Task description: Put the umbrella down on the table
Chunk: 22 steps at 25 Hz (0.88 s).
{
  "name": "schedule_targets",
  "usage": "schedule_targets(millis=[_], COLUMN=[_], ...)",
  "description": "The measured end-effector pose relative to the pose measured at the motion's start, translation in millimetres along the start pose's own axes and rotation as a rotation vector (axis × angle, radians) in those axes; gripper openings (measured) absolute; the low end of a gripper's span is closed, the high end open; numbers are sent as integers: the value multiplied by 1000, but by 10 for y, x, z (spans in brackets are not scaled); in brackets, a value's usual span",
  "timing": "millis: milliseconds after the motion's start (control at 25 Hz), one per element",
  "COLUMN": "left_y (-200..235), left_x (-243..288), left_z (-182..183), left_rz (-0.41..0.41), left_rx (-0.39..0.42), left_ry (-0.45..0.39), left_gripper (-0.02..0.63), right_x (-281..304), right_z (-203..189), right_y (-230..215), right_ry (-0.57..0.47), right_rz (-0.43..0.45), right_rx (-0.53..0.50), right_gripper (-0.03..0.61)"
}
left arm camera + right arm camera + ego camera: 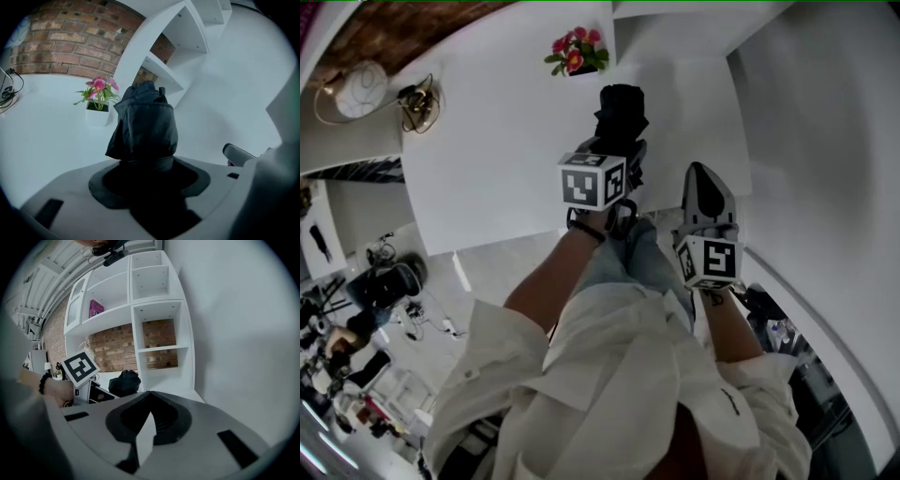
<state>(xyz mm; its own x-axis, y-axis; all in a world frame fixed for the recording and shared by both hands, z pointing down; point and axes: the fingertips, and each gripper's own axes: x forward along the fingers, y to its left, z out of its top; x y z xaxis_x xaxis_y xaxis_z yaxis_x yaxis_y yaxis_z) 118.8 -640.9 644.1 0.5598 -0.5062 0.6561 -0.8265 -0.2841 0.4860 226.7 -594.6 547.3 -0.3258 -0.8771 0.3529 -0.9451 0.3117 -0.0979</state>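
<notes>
A folded black umbrella (621, 112) is held over the white table (487, 159), its bundled fabric end pointing away from me. My left gripper (619, 157) is shut on it. In the left gripper view the umbrella (145, 124) fills the space between the jaws of that gripper (145, 165). I cannot tell whether it touches the tabletop. My right gripper (700, 176) hovers at the table's right front edge, jaws together with nothing in them (149, 395). From the right gripper view the umbrella (124, 382) shows to the left.
A white pot of pink flowers (578, 52) stands at the table's far edge, just beyond the umbrella (98, 96). A round white lamp (361, 89) and coiled cable (420, 105) lie at the far left. White shelving (140, 310) and a brick wall stand behind.
</notes>
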Motion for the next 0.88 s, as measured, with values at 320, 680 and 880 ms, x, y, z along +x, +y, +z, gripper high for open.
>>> schedule_targets(millis=[320,680,880], left_y=[242,429,496], left_x=[230,365,434], left_z=[-137,-217,-260], left_rz=[77,148,177], left_rx=[-30,-50,-65], left_ry=[94,157,182], left_gripper=[276,279,281], right_x=[191,307,329], right_z=[-148,-211,-240], right_y=[69,60,25], right_ry=[37,54,62], right_rz=[17,24,21], right_rx=[21,48,58], right_gripper=[18,18,18])
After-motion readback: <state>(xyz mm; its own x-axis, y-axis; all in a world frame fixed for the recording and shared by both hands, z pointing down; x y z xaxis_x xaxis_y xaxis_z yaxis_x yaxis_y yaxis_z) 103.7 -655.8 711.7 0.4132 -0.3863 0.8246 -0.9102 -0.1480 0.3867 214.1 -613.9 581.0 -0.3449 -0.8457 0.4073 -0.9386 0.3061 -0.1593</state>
